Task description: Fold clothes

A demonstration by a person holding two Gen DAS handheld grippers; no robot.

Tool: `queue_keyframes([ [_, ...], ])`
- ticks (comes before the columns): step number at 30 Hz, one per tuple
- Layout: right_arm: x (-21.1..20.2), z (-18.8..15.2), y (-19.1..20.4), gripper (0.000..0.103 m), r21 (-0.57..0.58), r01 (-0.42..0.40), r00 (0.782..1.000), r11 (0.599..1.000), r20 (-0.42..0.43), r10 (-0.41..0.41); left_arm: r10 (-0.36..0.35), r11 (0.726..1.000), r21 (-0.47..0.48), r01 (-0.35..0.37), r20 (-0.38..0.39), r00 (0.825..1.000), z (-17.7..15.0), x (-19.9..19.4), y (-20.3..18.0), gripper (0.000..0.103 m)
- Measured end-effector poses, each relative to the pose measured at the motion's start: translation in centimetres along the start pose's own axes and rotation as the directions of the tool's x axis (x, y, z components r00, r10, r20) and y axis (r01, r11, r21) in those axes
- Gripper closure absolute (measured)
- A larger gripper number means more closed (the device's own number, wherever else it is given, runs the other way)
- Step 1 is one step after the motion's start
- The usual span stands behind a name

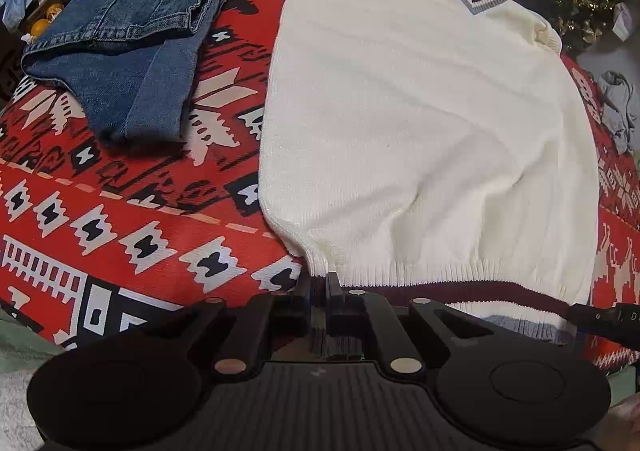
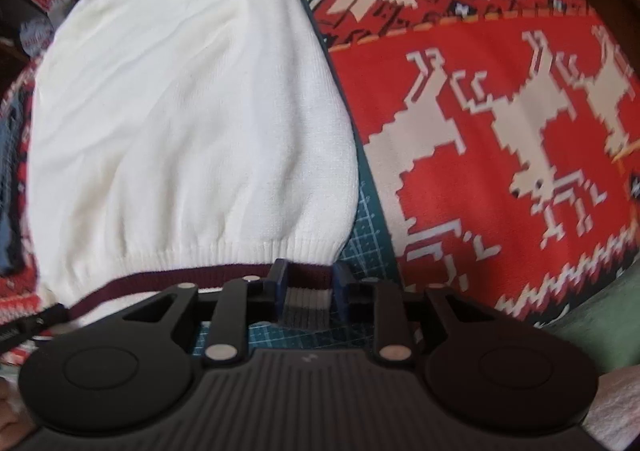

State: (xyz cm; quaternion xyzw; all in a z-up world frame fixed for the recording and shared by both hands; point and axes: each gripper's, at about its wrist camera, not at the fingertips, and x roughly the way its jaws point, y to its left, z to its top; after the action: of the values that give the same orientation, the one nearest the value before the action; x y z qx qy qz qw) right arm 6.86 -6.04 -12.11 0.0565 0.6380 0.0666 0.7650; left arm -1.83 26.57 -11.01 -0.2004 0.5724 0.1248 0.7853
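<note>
Both hand-held grippers, left hand-held gripper [image 1: 322, 293] and right hand-held gripper [image 2: 307, 283], pinch the hem of the white sweater [image 1: 420, 123] lying flat on the red blanket [image 1: 120, 219] (folded jeans [image 1: 136, 31] nearby), so next likely comes lifting the hem evenly toward the collar.

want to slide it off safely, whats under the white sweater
A green cutting mat shows at the white sweater's right edge, over the red patterned blanket. How far the mat reaches underneath is covered.
</note>
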Motion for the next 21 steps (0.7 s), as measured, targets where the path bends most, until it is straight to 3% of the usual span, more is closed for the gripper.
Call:
queue_keyframes([
  [4, -0.2, -0.2, 0.3, 0.097, -0.017, 0.051, 0.999, 0.999, 0.017, -0.051, 0.033, 0.999, 0.007, -0.034, 0.038, 0.999, -0.5, -0.6, 0.1, 0.097],
  [6, -0.7, -0.2, -0.9, 0.098, 0.035, 0.107, 0.994, 0.994, 0.03, -0.108, 0.04, 0.999, -0.004, -0.04, 0.073, 0.997, -0.8, -1.6, 0.5, 0.097],
  [8, -1.2, -0.2, -2.5, 0.098, 0.105, 0.093, 0.995, 0.99, 0.013, -0.095, 0.033, 0.999, -0.019, -0.031, 0.089, 0.995, -1.0, -2.4, 1.0, 0.097],
  [17, -3.1, -2.2, -5.3, 0.099, 0.214, 0.125, 0.992, 0.969, -0.009, -0.126, -0.024, 0.985, -0.171, 0.028, 0.024, 0.999, -2.6, -2.8, 3.9, 0.097],
  [21, -2.5, -2.6, -5.6, 0.099, 0.241, 0.156, 0.988, 0.958, -0.061, -0.145, 0.058, 0.988, -0.139, -0.063, -0.039, 0.998, -3.4, -2.0, 3.1, 0.096],
])
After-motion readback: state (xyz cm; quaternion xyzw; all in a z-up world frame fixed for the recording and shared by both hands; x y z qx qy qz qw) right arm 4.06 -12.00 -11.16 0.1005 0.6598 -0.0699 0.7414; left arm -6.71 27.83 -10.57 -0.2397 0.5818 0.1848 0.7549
